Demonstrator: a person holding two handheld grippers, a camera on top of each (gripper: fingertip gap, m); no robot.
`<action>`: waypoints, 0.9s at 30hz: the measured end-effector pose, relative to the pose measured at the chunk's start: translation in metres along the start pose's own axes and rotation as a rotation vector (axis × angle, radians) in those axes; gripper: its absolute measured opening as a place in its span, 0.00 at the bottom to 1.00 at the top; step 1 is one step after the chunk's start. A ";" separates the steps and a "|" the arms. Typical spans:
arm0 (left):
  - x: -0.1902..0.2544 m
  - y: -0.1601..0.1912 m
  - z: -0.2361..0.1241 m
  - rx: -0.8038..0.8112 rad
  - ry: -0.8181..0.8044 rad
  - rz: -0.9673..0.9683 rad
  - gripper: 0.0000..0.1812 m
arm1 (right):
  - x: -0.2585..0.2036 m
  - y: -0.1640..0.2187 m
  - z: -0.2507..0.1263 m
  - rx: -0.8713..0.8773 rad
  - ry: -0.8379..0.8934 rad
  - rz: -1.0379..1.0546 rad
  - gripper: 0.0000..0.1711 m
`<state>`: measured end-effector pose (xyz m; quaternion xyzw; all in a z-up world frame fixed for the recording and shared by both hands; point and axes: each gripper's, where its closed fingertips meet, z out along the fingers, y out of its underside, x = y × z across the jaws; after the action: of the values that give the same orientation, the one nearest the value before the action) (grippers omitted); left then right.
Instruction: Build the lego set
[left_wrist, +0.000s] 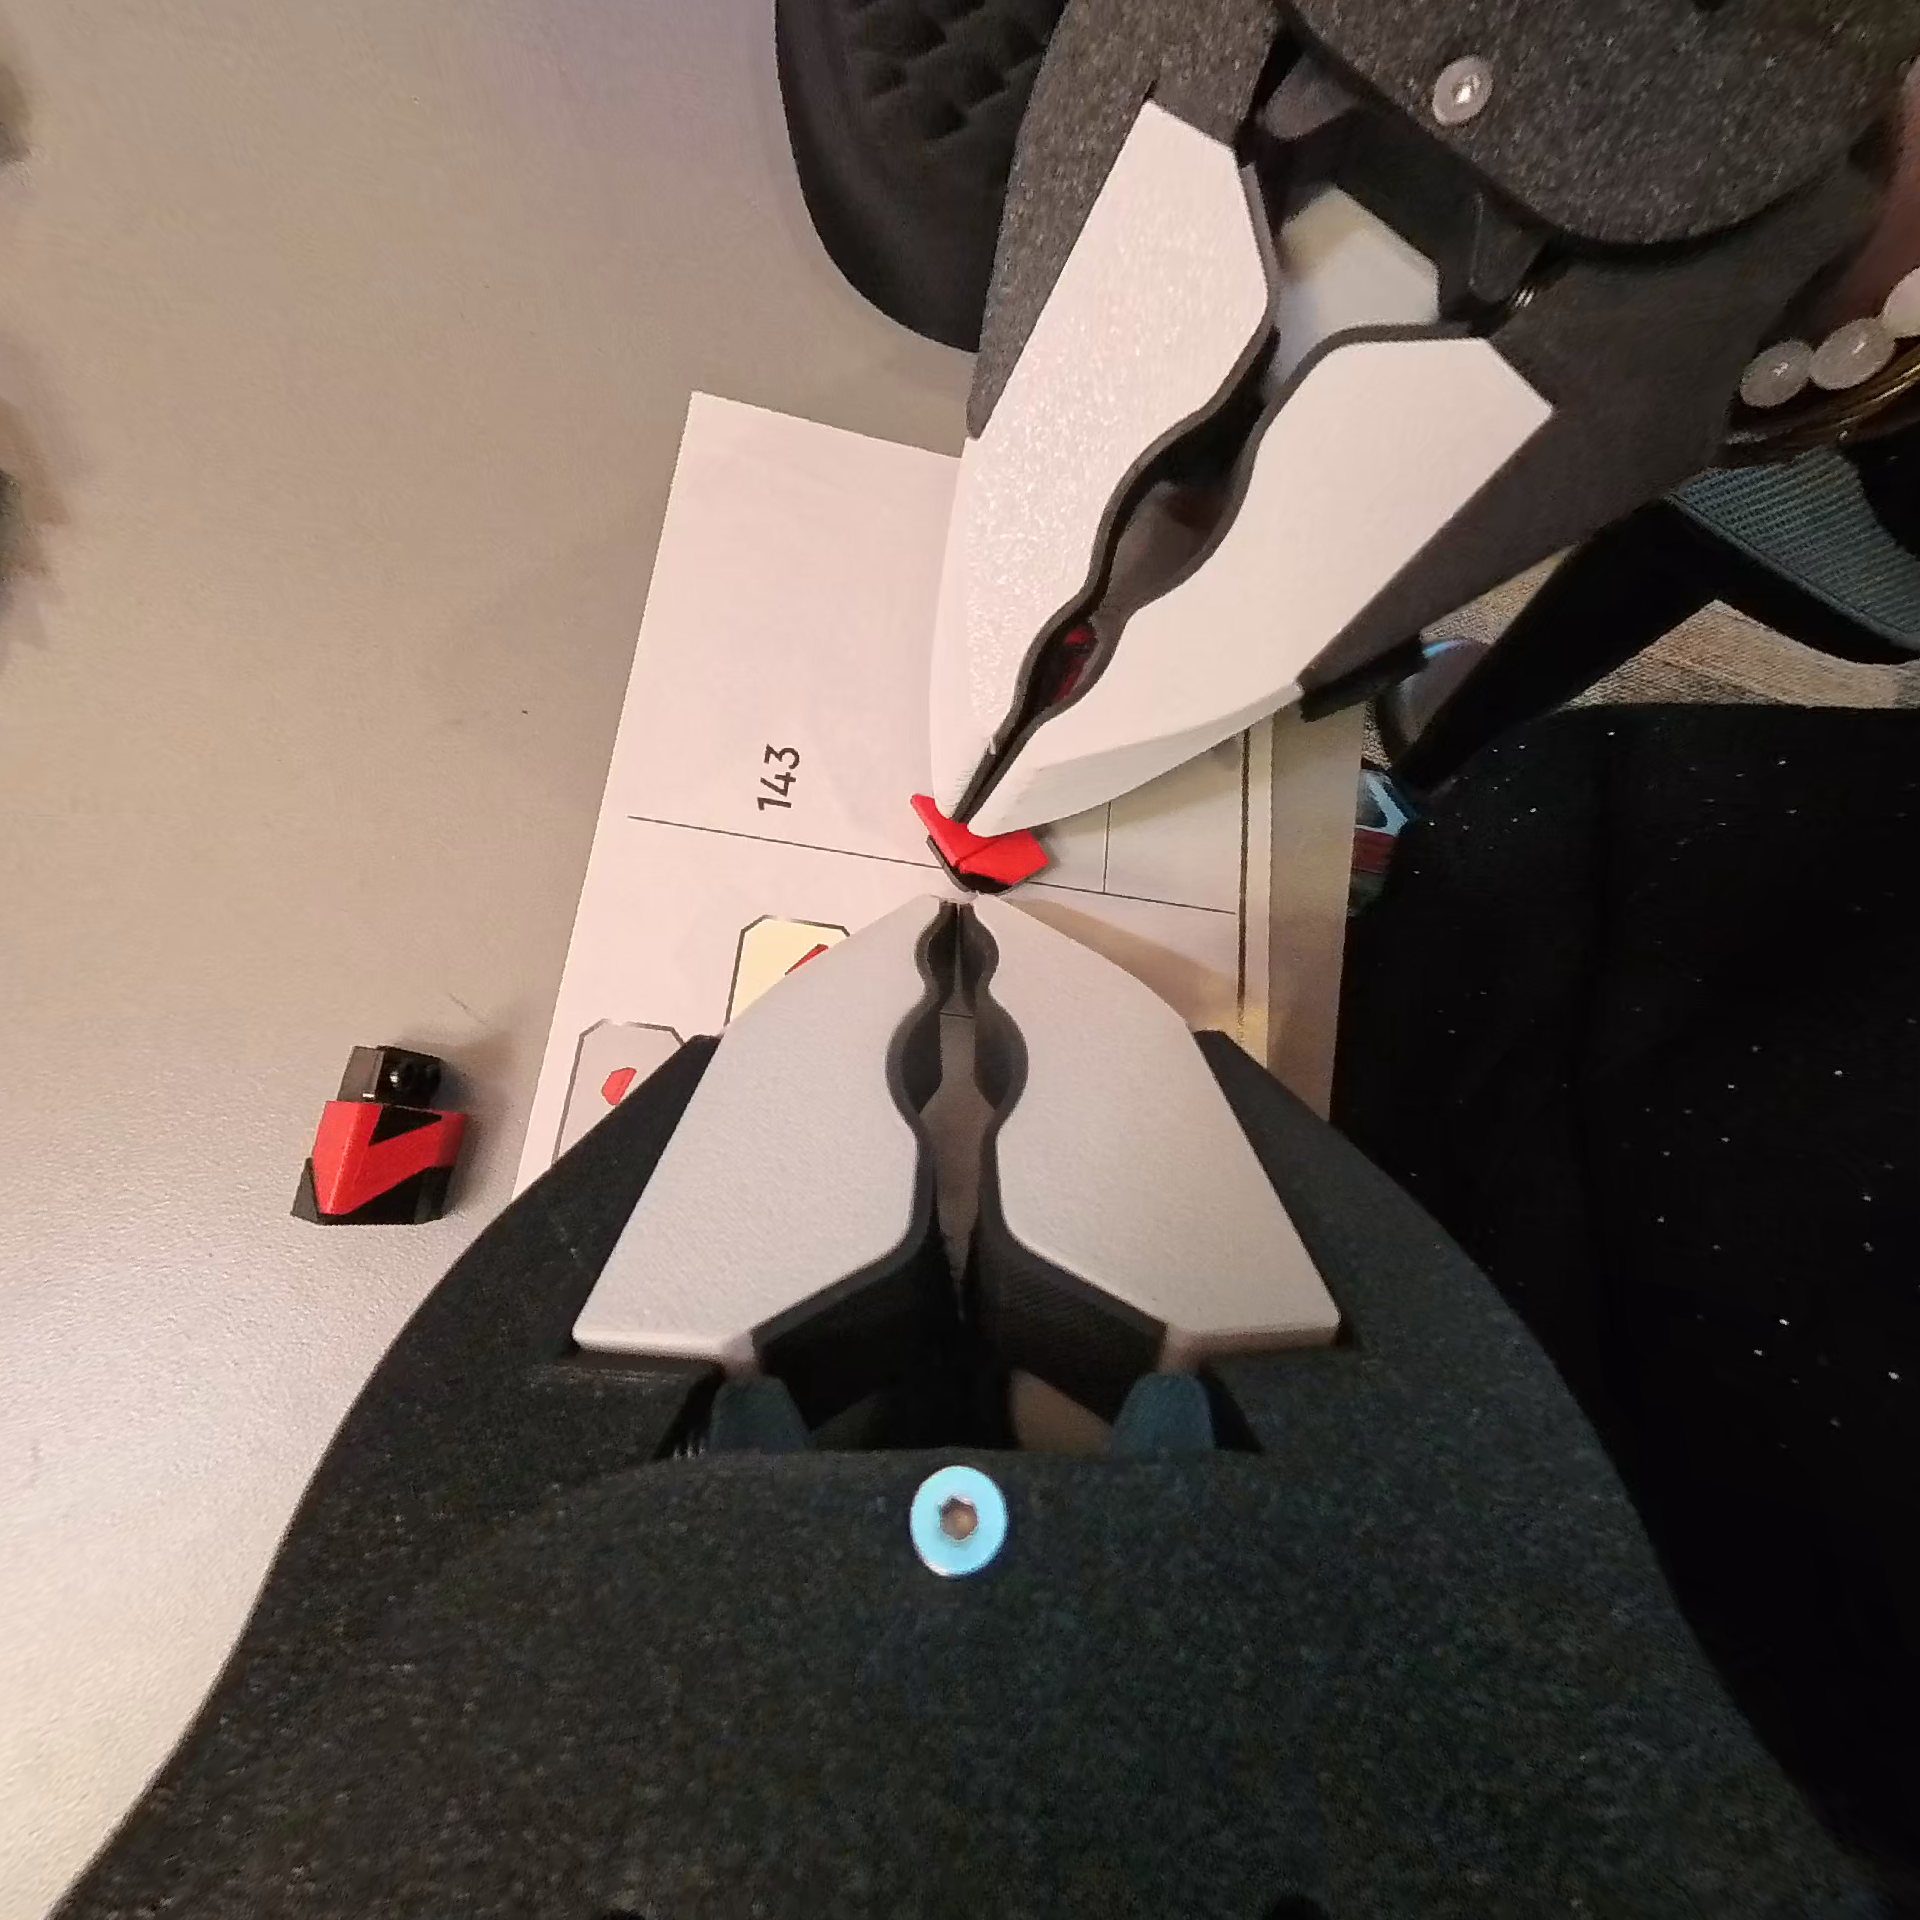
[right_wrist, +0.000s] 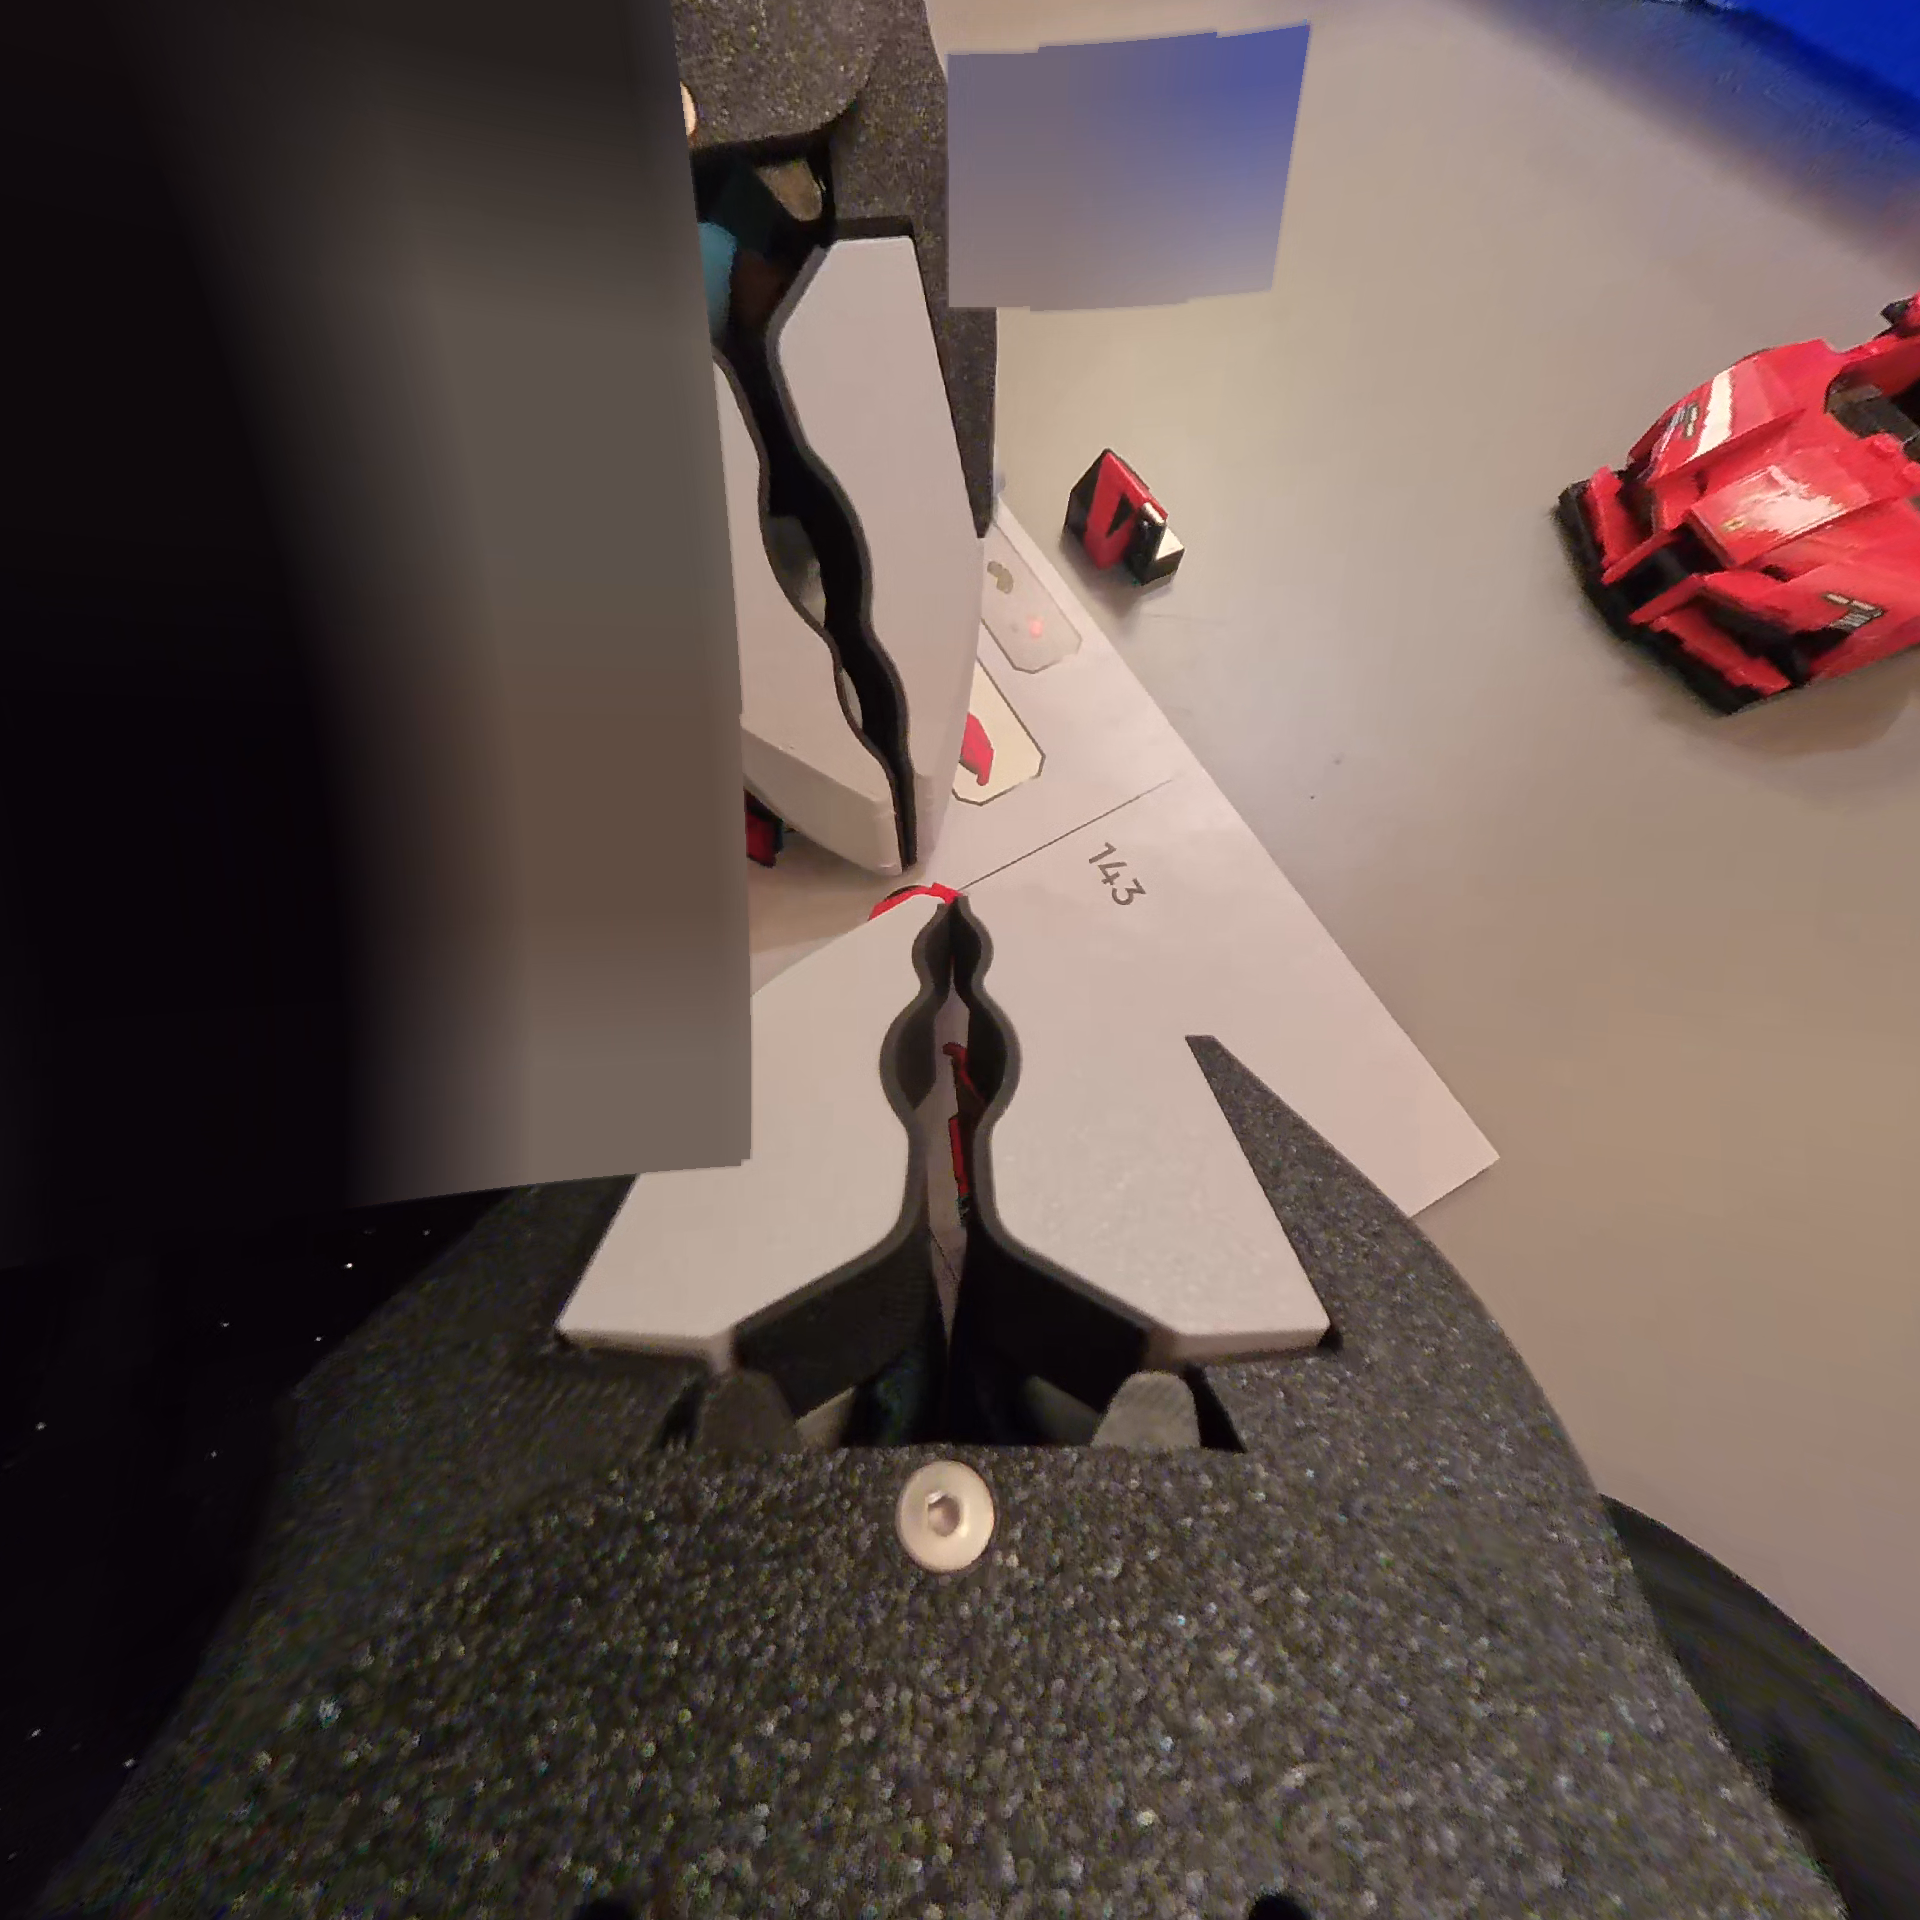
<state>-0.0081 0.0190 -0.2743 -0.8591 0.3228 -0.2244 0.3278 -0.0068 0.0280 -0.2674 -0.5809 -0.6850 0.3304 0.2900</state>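
Pale tabletop (left_wrist: 260, 520) is partly covered by an instruction sheet (left_wrist: 790, 644). A small red piece (left_wrist: 977, 842), half hidden, is pinched by the right gripper (left_wrist: 971, 805); the left gripper (left_wrist: 954, 914), clenched empty, is tipped just beside it.

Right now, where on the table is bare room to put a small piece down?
Bare table lies between the red-black block and the car, and left of the booklet. It is crowded on the booklet, where both grippers meet at the red piece.
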 end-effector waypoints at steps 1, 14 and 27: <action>0.000 0.000 0.000 0.000 -0.001 0.001 0.00 | 0.000 0.000 0.000 0.000 -0.001 0.001 0.00; 0.001 0.000 0.001 0.001 0.020 -0.014 0.00 | 0.008 -0.032 -0.013 0.183 -0.110 0.140 0.00; 0.001 0.000 0.001 0.001 0.013 -0.008 0.00 | 0.011 -0.003 0.003 0.004 -0.005 0.103 0.00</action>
<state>-0.0070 0.0193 -0.2745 -0.8586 0.3215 -0.2315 0.3255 -0.0128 0.0386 -0.2668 -0.6140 -0.6544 0.3474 0.2722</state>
